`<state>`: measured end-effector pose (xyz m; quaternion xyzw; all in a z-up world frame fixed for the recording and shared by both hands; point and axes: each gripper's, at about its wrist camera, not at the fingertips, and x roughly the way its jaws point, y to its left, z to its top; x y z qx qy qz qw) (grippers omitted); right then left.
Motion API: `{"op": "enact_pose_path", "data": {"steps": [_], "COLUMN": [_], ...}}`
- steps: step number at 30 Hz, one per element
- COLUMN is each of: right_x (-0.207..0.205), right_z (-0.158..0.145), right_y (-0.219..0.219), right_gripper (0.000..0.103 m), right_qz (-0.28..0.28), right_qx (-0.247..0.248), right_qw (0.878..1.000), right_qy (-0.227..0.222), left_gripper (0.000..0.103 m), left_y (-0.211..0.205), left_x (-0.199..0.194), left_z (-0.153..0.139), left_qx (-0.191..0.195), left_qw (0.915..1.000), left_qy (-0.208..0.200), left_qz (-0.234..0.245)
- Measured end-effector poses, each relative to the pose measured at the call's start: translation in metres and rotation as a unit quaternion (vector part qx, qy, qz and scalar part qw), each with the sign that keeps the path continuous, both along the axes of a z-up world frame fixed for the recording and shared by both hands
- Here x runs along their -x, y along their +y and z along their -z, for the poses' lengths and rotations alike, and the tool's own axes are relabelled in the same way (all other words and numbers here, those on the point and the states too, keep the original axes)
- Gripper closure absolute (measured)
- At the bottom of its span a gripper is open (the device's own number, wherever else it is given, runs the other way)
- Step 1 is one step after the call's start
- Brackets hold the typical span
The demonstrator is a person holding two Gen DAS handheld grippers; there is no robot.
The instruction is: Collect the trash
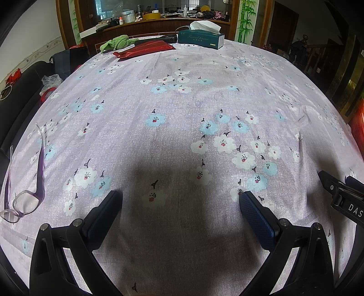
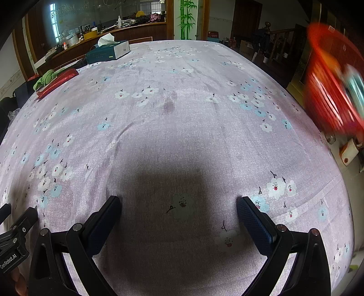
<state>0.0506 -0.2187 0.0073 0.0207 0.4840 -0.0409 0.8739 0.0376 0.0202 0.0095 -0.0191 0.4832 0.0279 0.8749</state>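
My left gripper (image 1: 179, 199) stands open just above the flowered lilac tablecloth (image 1: 182, 102), nothing between its fingers. My right gripper (image 2: 178, 205) is open too, over the same tablecloth (image 2: 182, 113), also empty. A blurred red basket (image 2: 329, 91) hangs at the table's right edge in the right wrist view, with something white and teal in it. A red foil packet (image 1: 145, 50) lies at the far side by a green cloth (image 1: 116, 43). The right gripper's body (image 1: 343, 195) shows at the right edge of the left wrist view.
A teal tissue box (image 1: 200, 38) stands at the far edge, also seen as the tissue box (image 2: 107, 52). Purple glasses (image 1: 25, 193) lie at the near left. A cluttered wooden counter (image 1: 159, 20) stands behind the table; a dark chair (image 1: 29, 75) is at its left.
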Motion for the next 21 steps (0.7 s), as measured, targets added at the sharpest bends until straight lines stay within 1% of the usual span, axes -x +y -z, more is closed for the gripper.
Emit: {"op": "enact_pose_path", "data": {"steps": [19,21], "right_x": [-0.0002,-0.0002], "right_z": [0.0003,0.0001], "right_y": [0.0004,0.0001], "right_gripper": [0.0,0.0], "right_qz": [0.0,0.0], "right_qx": [0.0,0.0], "right_qw": [1.0,1.0], "right_qy": [0.0,0.0], "left_gripper": [0.0,0.0], "left_y": [-0.0015,0.0019], "left_x": [0.0037,-0.0041], "left_z": [-0.0003,0.0004], "left_qx": [0.0,0.0], "left_qw": [1.0,1.0], "left_qy": [-0.001,0.0], "left_qz": [0.0,0.0]}}
